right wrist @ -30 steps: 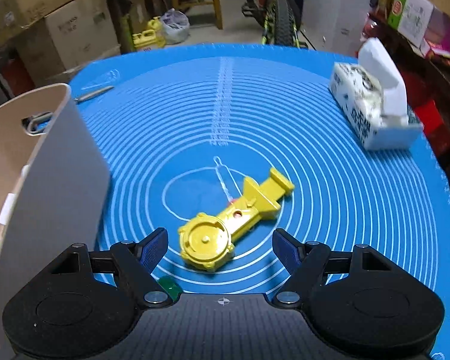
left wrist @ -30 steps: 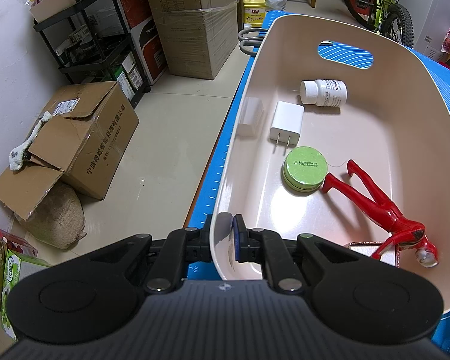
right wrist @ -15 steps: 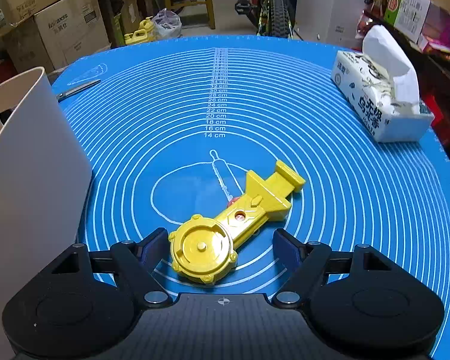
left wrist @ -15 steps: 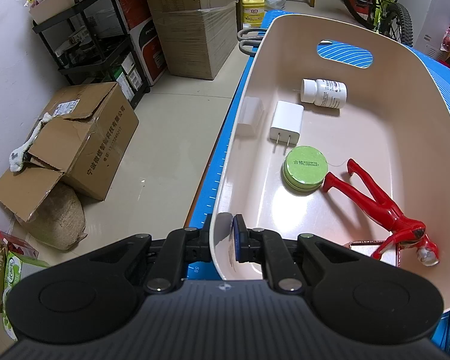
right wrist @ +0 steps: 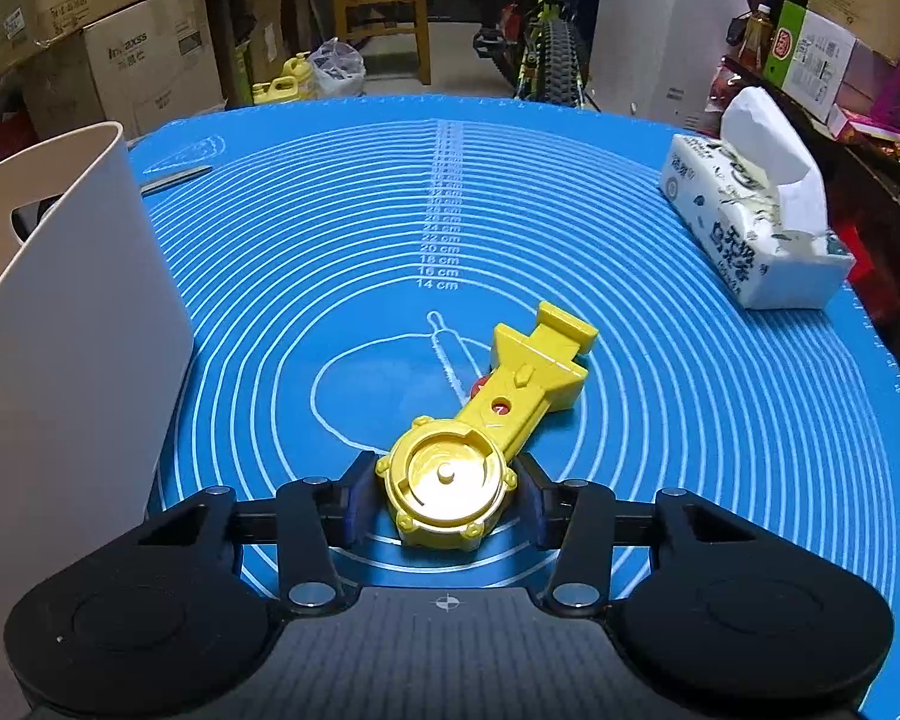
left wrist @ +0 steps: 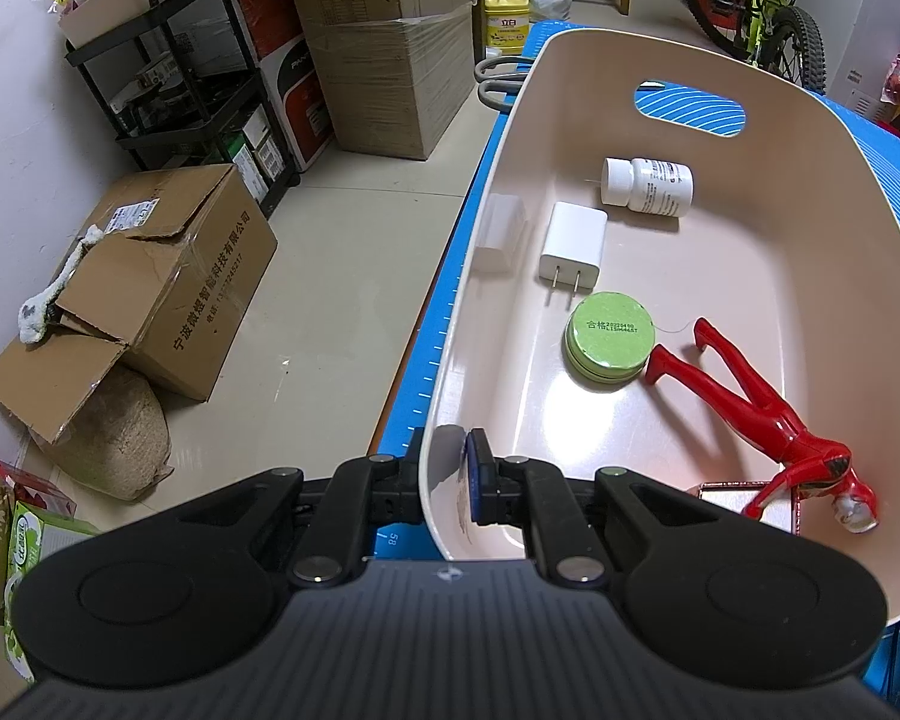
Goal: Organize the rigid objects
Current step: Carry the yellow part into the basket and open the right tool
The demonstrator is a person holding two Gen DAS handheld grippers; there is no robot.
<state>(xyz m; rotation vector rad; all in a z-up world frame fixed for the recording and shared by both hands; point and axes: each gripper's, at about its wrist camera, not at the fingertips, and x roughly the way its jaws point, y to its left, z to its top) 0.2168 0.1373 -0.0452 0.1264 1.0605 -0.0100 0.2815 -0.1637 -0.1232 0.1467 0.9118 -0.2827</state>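
Note:
My left gripper (left wrist: 447,480) is shut on the near rim of the beige tub (left wrist: 840,192). In the tub lie a white pill bottle (left wrist: 648,187), a white charger (left wrist: 573,246), a green round tin (left wrist: 609,337), a red toy figure (left wrist: 756,408) and a small framed card (left wrist: 720,495). In the right wrist view a yellow toy launcher (right wrist: 486,432) lies on the blue mat (right wrist: 660,408). My right gripper (right wrist: 447,501) is closed on its round head, both pads touching its sides. The tub's outer wall (right wrist: 66,324) stands at the left.
A tissue pack (right wrist: 750,228) lies at the mat's right edge. Scissors (left wrist: 498,81) lie beyond the tub's far end; a thin metal tool (right wrist: 174,174) lies on the mat past the tub. Cardboard boxes (left wrist: 168,276) and a rack (left wrist: 198,78) stand on the floor left of the table.
My right gripper moved forward over the yellow launcher and its fingers closed from wide open onto the round head. The left gripper and tub have not moved.

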